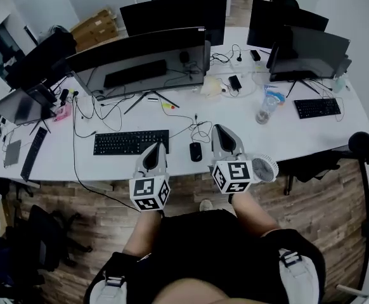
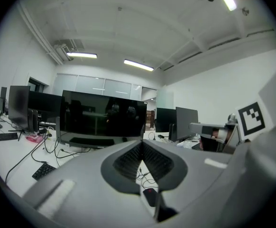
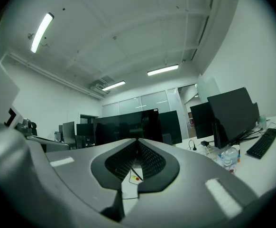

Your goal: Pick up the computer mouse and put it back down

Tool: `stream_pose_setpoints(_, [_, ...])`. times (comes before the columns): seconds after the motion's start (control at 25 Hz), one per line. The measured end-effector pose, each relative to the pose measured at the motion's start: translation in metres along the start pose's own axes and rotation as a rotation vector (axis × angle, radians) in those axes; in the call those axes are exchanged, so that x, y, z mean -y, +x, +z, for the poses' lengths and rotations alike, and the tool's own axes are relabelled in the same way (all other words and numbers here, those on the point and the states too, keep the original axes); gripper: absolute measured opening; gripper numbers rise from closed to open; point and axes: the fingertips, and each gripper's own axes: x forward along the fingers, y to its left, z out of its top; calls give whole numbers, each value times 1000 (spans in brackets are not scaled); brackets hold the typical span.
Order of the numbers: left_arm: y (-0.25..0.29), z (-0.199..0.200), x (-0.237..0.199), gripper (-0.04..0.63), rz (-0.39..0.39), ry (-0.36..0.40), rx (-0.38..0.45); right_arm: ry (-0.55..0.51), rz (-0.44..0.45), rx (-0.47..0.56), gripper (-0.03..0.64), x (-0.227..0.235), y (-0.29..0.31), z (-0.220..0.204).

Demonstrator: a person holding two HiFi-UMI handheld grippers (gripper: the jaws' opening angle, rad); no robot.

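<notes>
Peeking past closed left tongs (image 2: 141,147), mouse (image 2: 150,196)

Your head view is evenly lit and fairly sharp: the white tabletop (image 1: 286,138) is bright, shadows soft. In both gripper views ceiling strip lights (image 2: 138,64) glare white (worst at the left view's top right), fisheye bends the room inside black corners, and the near bodies of the left hand-held gripper (image 2: 141,144) and right hand-held gripper (image 3: 137,140) blur.

Count on desk (image 1: 298,135): at least five monitors (image 1: 140,59), three keyboards (image 1: 131,142), one computer mouse (image 1: 196,151), one water bottle (image 1: 264,111), one small fan (image 1: 265,168)
</notes>
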Motion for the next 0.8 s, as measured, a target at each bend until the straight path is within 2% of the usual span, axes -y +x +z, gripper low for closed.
stream_pose_setpoints(0.32, [40,2,-31,54,-3,-2,-39,2,-38,-69,-2,12,43,-30])
stream_pose_setpoints(0.64, [56,6,-49,54,-35,8,-41,-13,-80,-138,159,10,74,-70])
stream_pose_setpoints(0.8, [59,5,-55,54,-45,15,-48,-31,-115,-222,192,14,87,-106])
